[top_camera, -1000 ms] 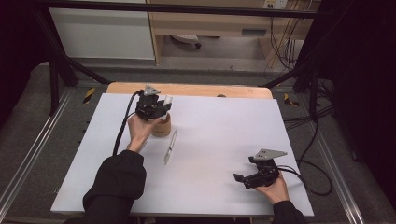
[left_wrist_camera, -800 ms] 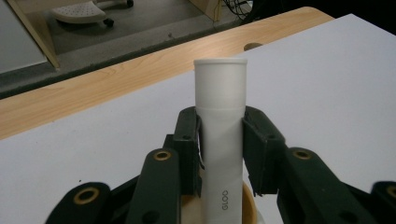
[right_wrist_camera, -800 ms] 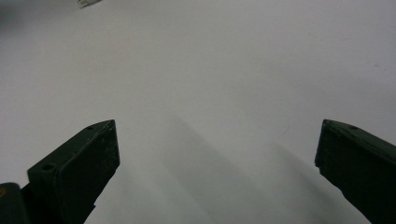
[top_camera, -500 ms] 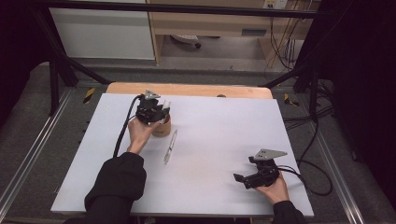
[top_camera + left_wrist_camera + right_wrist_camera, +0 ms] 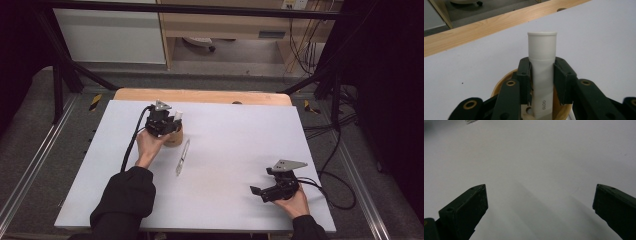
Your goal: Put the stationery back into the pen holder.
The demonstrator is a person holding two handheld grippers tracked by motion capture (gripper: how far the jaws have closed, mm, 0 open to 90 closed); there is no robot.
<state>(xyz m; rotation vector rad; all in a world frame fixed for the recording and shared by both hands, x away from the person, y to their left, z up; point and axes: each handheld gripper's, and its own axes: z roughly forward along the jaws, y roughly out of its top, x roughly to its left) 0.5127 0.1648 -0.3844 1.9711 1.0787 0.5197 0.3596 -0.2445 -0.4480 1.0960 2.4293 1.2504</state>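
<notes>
A white glue stick [image 5: 541, 72] stands between the jaws of my left gripper [image 5: 542, 82], which is shut on it. Its lower end sits inside a round wooden holder [image 5: 499, 86]. In the high view my left gripper [image 5: 167, 125] hangs over that wooden holder [image 5: 174, 139] at the table's back left, and the white glue stick's cap [image 5: 177, 115] pokes out past it. A clear pen [image 5: 182, 157] lies flat on the white table just right of the holder. My right gripper [image 5: 257, 191] rests near the front right, jaws wide open over bare table; its own view [image 5: 540, 207] has nothing between them.
The white tabletop [image 5: 240, 135] ends in a wooden strip [image 5: 200, 96] at the back. Cables [image 5: 327, 185] trail off the right edge. Black frame posts [image 5: 60, 75] stand at both back corners. A small white object [image 5: 471, 121] lies far off in the right gripper view.
My left gripper has sunk a little with the glue stick, closer onto the wooden holder. The right gripper has stayed where it was.
</notes>
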